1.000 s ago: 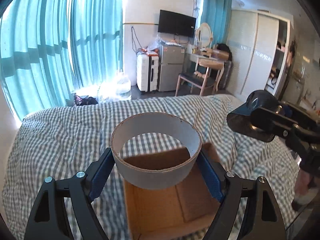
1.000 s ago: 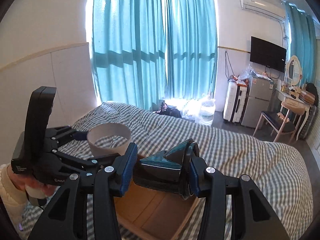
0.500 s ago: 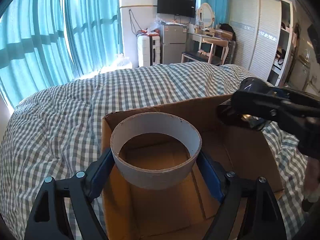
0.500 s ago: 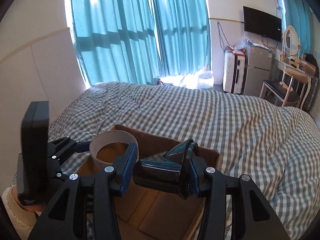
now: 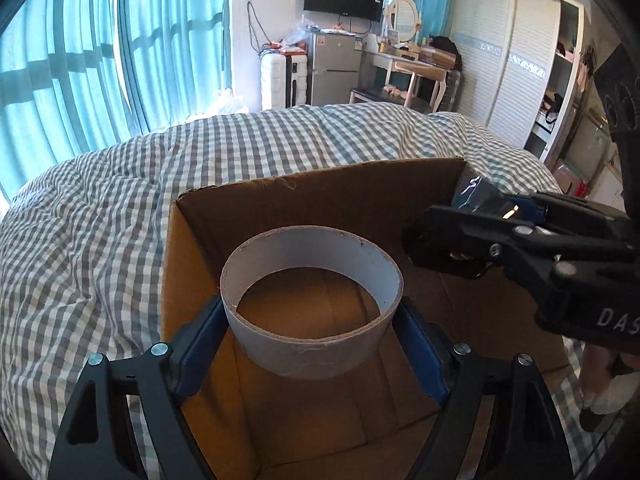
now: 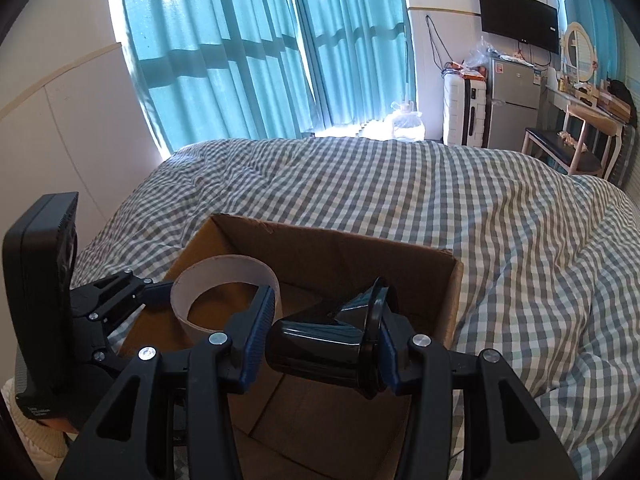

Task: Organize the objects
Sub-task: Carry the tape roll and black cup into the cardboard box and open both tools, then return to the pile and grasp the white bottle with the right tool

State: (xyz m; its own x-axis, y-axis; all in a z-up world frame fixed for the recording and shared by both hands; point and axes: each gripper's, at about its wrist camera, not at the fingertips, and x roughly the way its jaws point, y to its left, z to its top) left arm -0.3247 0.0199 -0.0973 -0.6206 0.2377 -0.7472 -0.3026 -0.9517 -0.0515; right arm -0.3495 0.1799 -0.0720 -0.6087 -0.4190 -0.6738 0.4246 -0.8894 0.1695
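The cardboard box [image 5: 288, 200] sits open on the bed [image 5: 100, 216], on its grey-and-white checked cover, with the cover showing past its left, far and right walls; the bed's own edges near the box are not in view. The left gripper [image 5: 312, 332] hangs over the box's opening, its blue-padded fingers [image 5: 200, 336] clamped on the outside of a wide pale cardboard ring [image 5: 312, 344]. The ring is held with its open ends facing up and down, so the brown bottom of the box shows through it. In the right wrist view the right gripper [image 6: 320, 338] also hangs over the box, to the right of the ring, its fingers [image 6: 256, 328] pressed on either side of a glossy black plastic object [image 6: 324, 340] with a round flange at one end. That object lies sideways between the pads. Neither held thing touches the box bottom, as far as can be seen.
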